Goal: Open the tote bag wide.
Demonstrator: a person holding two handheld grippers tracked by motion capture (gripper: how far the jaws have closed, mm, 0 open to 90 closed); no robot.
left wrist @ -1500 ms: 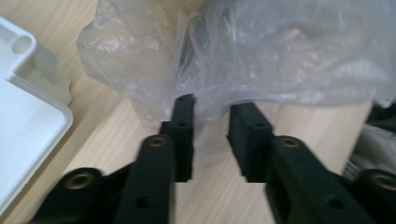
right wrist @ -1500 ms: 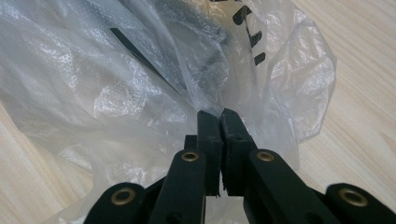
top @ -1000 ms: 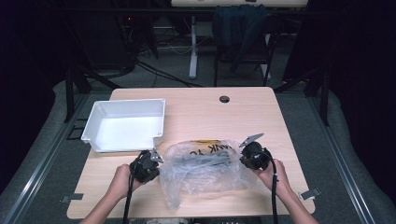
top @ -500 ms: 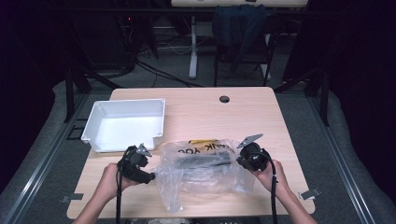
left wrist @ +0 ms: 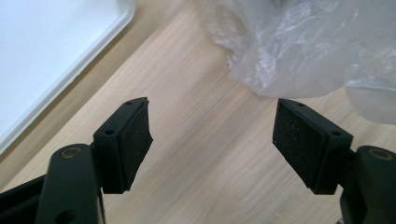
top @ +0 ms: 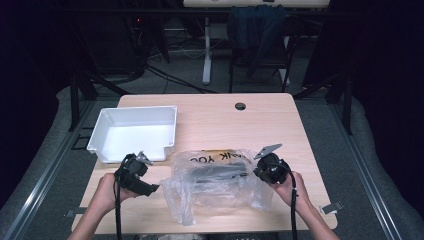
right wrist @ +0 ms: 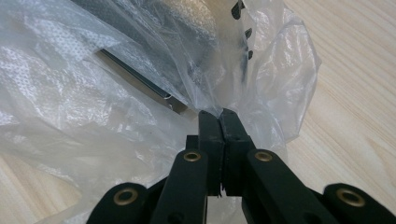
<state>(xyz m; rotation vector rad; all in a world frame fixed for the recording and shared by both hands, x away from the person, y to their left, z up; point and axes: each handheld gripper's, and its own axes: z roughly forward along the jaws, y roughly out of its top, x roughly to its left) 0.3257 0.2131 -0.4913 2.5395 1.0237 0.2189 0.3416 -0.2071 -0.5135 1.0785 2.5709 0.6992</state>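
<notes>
Fingers [left wrist: 299,140] of the left gripper [left wrist: 212,140] have just been spread, nothing between them; the right gripper [right wrist: 219,122] is clamped on the plastic bag [top: 215,182] lying mid-table beside the white tray [top: 134,131]. Thin film could be torn if pulled one-sidedly.

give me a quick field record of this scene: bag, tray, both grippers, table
plastic bag: clear, crumpled, lying on the near middle of the table, dark contents inside
white tray: far-left of the bag, apart from it, nothing seen in it
left gripper: jaws open and just been opening, nothing between the pads, bare wood below, bag edge just ahead
right gripper: jaws shut on the plastic bag at its right edge
table: light wood, round cable hole near the far edge
</notes>
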